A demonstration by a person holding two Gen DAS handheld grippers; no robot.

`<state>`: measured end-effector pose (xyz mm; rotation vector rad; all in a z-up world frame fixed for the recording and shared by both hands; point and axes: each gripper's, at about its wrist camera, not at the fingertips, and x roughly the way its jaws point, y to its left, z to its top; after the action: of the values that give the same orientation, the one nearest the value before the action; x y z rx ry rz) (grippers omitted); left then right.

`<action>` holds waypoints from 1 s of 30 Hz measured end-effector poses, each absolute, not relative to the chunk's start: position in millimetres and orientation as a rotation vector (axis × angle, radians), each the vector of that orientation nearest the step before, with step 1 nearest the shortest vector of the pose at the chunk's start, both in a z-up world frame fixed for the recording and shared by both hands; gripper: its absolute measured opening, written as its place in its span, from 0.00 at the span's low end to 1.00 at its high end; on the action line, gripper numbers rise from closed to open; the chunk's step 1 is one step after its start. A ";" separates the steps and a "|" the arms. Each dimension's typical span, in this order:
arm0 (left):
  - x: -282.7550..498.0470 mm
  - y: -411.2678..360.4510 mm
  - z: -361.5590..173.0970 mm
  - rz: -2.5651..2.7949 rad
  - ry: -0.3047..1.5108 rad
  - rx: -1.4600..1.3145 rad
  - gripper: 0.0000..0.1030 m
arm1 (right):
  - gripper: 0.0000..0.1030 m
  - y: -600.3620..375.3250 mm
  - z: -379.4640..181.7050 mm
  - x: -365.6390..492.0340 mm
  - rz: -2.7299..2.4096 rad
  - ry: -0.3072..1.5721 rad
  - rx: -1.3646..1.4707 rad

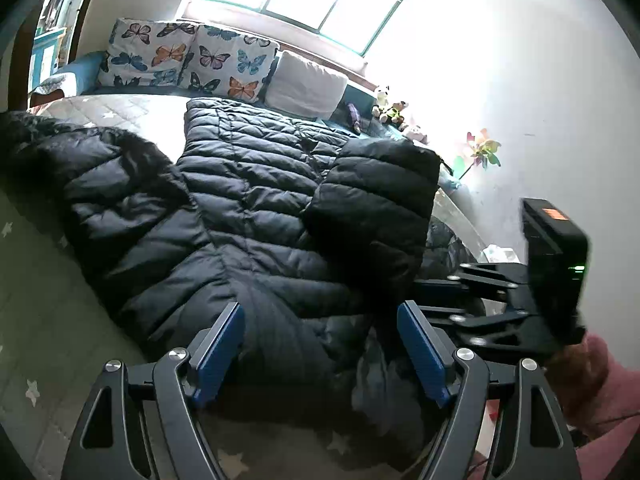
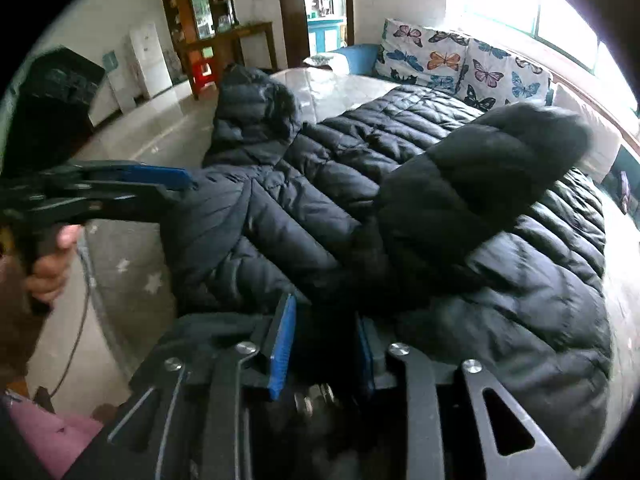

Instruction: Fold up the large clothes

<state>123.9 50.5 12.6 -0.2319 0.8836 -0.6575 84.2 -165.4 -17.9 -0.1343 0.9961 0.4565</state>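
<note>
We see the bed (image 1: 132, 106) carrying a black coat (image 1: 248, 200) spread along it, hem toward the pillows (image 1: 192, 60), hood at the opposite edge. Our right tongs (image 2: 326, 344) are clenched on its sleeve (image 2: 472, 184), lifted over the body. Our left tongs (image 1: 320, 352) hang released above the coat's near edge.

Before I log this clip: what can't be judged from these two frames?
- Right gripper: its grip on the sleeve is dark and blurred in the right wrist view.
- Jacket: the near hem is hidden behind the left gripper fingers.
- Hood: cut off by the fisheye edge.
</note>
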 end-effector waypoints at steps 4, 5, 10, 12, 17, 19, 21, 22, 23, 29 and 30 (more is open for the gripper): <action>134.9 22.4 18.6 -0.689 0.895 -0.212 0.81 | 0.35 -199.1 3.1 63.1 0.424 0.938 -0.065; 137.5 10.6 21.0 -0.700 0.898 -0.191 0.81 | 0.35 -213.9 8.7 61.3 0.394 0.923 -0.044; 152.9 -37.8 29.5 -0.693 0.886 -0.106 0.86 | 0.35 -273.8 11.0 70.3 0.212 0.893 0.006; 160.9 -56.8 33.0 -0.679 0.875 -0.093 0.86 | 0.35 -294.4 4.3 76.4 0.145 0.888 0.006; 176.0 -107.3 33.4 -0.615 0.841 0.033 0.88 | 0.37 -331.2 -36.7 87.6 0.071 0.944 0.078; 181.7 -124.8 26.1 -0.554 0.831 0.097 0.88 | 0.38 -334.8 -48.8 87.1 0.093 0.957 0.114; 190.2 -135.3 13.8 -0.487 0.845 0.123 0.88 | 0.39 -331.7 -55.9 83.2 0.110 0.920 0.091; 193.8 -133.8 9.1 -0.469 0.848 0.117 0.88 | 0.40 -329.2 -58.4 82.0 0.107 0.919 0.082; 197.2 -131.5 5.6 -0.445 0.852 0.104 0.88 | 0.39 -325.1 -60.8 81.7 0.103 0.922 0.060; 201.0 -67.8 3.9 -0.286 0.842 -0.074 0.88 | 0.39 -324.8 -49.2 83.2 0.097 0.963 -0.007; 198.9 -57.3 5.9 -0.267 0.830 -0.087 0.88 | 0.39 -324.2 -44.4 82.4 0.101 0.954 -0.013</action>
<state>198.9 -57.3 5.9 -0.0871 0.8300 -0.2666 82.4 -324.2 -44.4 -0.0126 0.9540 0.1008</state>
